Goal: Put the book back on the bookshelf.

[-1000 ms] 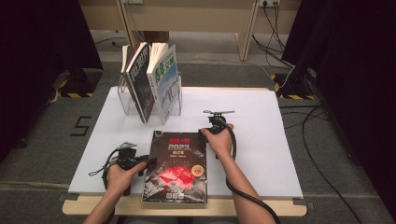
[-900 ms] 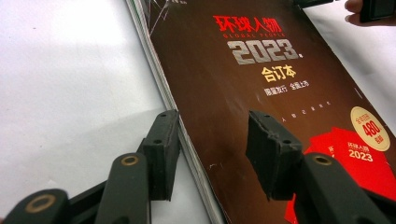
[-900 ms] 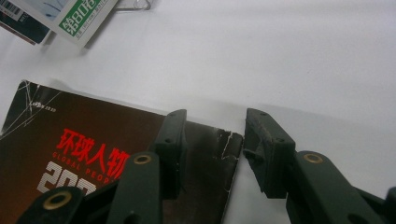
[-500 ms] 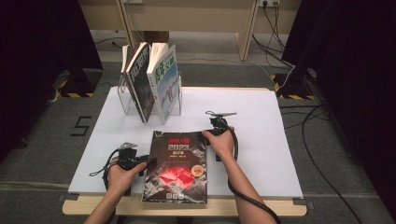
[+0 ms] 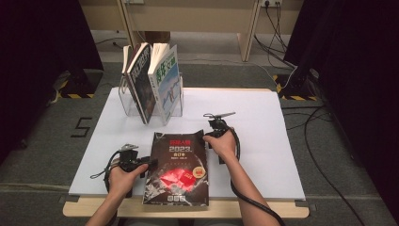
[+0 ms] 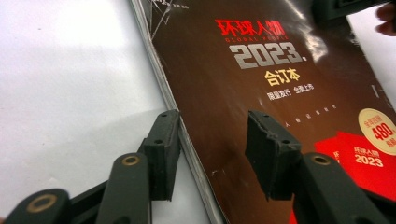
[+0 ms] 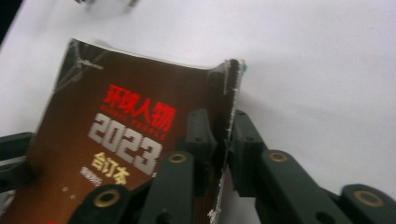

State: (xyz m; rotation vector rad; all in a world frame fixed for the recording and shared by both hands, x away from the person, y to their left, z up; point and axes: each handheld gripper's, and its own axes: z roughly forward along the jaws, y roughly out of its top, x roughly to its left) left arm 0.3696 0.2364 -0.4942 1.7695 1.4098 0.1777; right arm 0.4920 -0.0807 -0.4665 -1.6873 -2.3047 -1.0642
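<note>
Magazine [image 5: 178,172] near book rack [image 5: 150,101]

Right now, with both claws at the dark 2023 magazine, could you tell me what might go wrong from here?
1. The right claw, whose jaws have just been closing, pinches only the magazine at its curled right edge; lifting may tear or crease the pages.
2. The left claw straddles the left edge with open jaws, so that side may sag or slip.
3. Swinging it up may knock the books in the clear rack.
</note>
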